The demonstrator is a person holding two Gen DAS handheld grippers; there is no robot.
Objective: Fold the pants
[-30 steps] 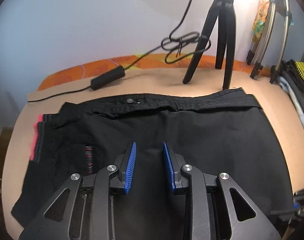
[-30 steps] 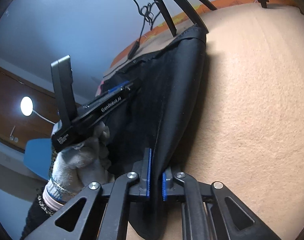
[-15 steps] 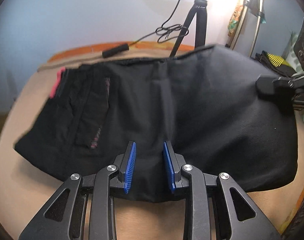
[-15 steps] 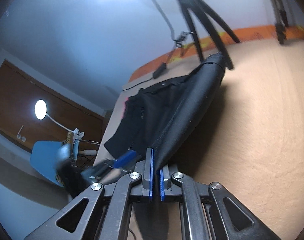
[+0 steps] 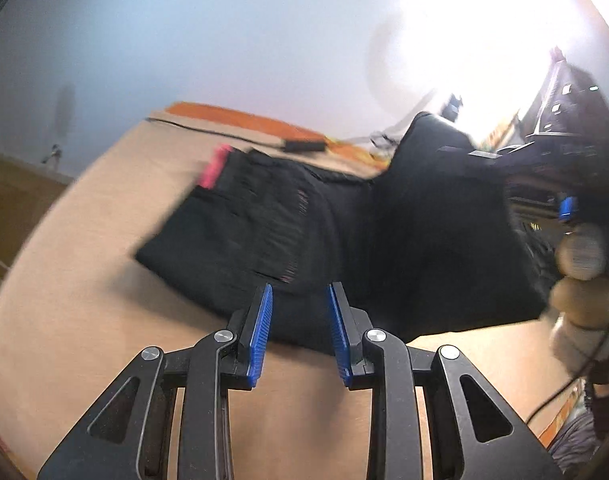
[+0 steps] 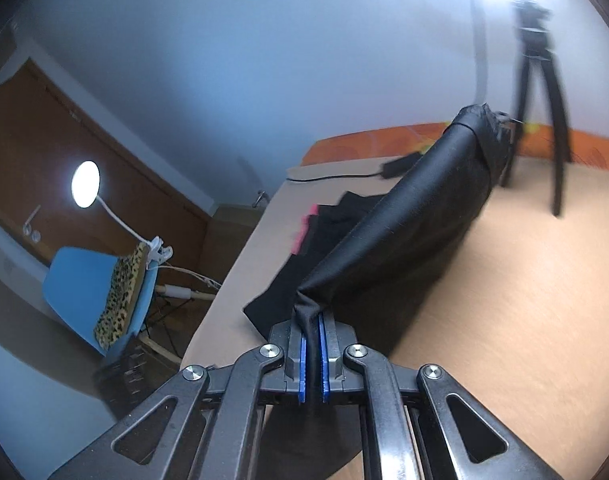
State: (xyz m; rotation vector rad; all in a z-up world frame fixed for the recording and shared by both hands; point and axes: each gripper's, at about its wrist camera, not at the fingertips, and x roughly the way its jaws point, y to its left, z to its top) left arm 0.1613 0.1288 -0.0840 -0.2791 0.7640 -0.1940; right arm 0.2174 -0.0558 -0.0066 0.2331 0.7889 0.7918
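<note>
The black pants [image 5: 288, 224] lie on the tan table [image 5: 84, 280], with a pink tag [image 5: 213, 166] at their far left corner. Their right side [image 5: 436, 216] is lifted off the table. My left gripper [image 5: 298, 312] is open and empty, just in front of the pants' near edge. My right gripper [image 6: 312, 340] is shut on a bunched corner of the pants [image 6: 416, 216] and holds that side raised, the cloth stretching up toward the far end. The gloved right hand [image 5: 584, 280] shows at the right edge of the left wrist view.
A black tripod [image 6: 540, 92] stands at the back of the table [image 6: 524, 300]. A cable with a black adapter [image 5: 304, 145] runs along the far edge. A blue chair [image 6: 84, 292] and a lamp [image 6: 86, 184] stand left beyond the table. Bright glare [image 5: 484, 28] hides the back right.
My right gripper has lifted the pants' right side higher and carried it left. My left gripper has drawn back off the pants to their near edge, still open.
</note>
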